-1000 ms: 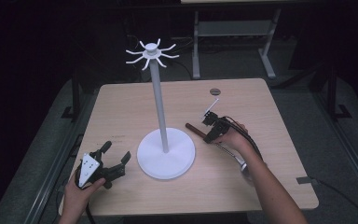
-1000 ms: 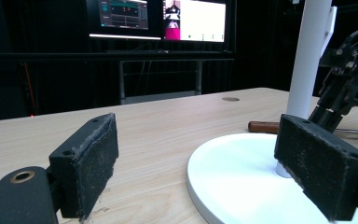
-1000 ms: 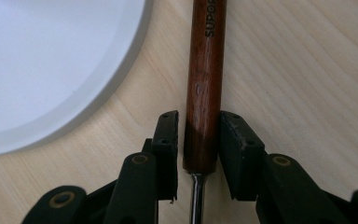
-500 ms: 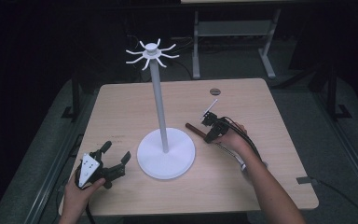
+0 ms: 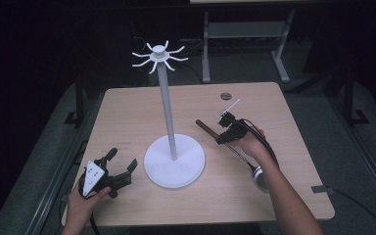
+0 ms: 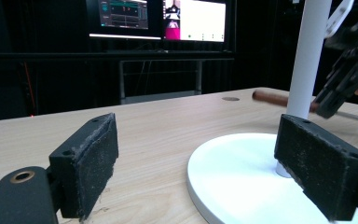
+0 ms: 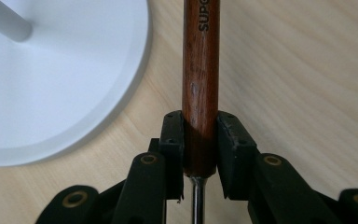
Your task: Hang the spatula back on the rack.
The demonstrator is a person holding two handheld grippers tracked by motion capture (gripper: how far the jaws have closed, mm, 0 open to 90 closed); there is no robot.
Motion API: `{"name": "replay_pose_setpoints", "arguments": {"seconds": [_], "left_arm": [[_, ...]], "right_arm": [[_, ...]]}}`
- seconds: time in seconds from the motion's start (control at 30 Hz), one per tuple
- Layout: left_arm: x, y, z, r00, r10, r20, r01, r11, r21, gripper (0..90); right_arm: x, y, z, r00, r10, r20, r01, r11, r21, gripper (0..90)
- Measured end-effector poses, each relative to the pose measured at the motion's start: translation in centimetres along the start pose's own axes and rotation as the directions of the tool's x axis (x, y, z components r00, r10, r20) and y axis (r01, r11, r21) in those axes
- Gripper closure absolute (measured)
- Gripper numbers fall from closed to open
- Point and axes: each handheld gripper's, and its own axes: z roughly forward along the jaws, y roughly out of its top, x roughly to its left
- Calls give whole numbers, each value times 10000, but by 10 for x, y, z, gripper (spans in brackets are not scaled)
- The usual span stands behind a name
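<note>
Wooden brown-handled ladle (image 7: pixel 200 88) clamped in right gripper (image 7: pixel 200 149) beside white hook stand (image 5: pixel 174 161), likely for hanging; left gripper (image 6: pixel 214 172) wide open, empty.

Right claw (image 5: pixel 223 131) grips a ladle (image 5: pixel 235 147) beside the white stand (image 5: pixel 174 156).

Black tongs (image 7: pixel 200 154) with brass-ringed pivots and coarse pads (image 6: pixel 91 158); left tongs (image 5: pixel 113 172) carry a pale plate.
</note>
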Motion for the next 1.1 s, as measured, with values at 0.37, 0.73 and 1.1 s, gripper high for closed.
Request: {"name": "replay_pose_setpoints", "arguments": {"seconds": [0.37,0.73,1.1], "left_arm": [[0,0,0,10000,13,-18,-13,10000,9,130],[0,0,0,10000,-1,-30,1,10000,-1,131],[0,0,0,10000,-10,-27,10,10000,-7,130]], "right_arm": [[-2,-9,-37,9992,390,-59,-395,9864,-1593,730],[0,-23,-70,9993,373,-81,-380,9508,-3075,730],[6,-30,-95,9980,-96,-617,-203,8853,-4647,730]]}}
